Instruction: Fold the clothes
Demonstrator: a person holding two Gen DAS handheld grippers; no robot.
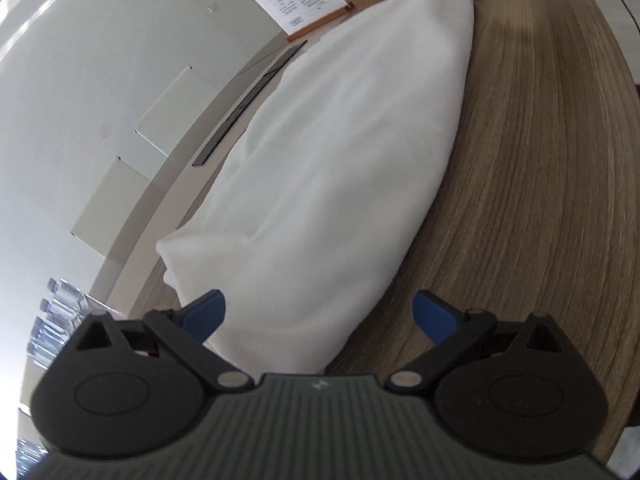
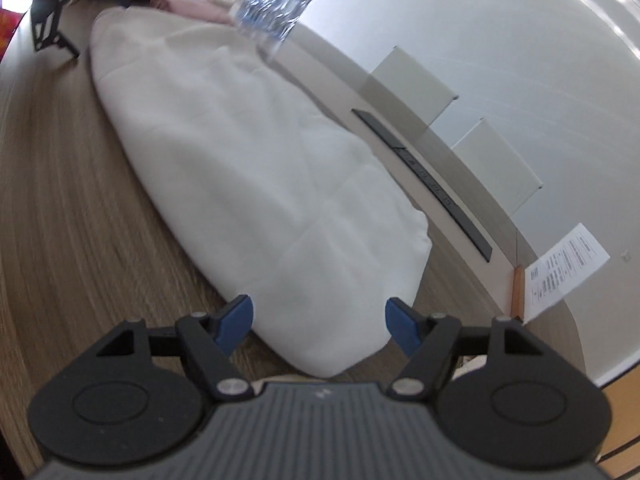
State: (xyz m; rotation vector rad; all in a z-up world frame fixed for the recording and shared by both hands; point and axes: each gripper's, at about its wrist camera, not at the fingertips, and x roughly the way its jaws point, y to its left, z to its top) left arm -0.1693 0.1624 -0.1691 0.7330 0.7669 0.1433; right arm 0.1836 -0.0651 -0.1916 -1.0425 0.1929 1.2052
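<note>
Both the left gripper (image 1: 319,316) and right gripper (image 2: 319,322) gape wide, holding nothing, their bodies hiding the white garment's (image 1: 340,160) near edge.

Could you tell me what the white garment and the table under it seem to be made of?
White garment: soft matte fabric, perhaps cotton knit; it creases and drapes. Table: wood-grain surface, likely laminate; streaked brown lines with a faint sheen.
</note>
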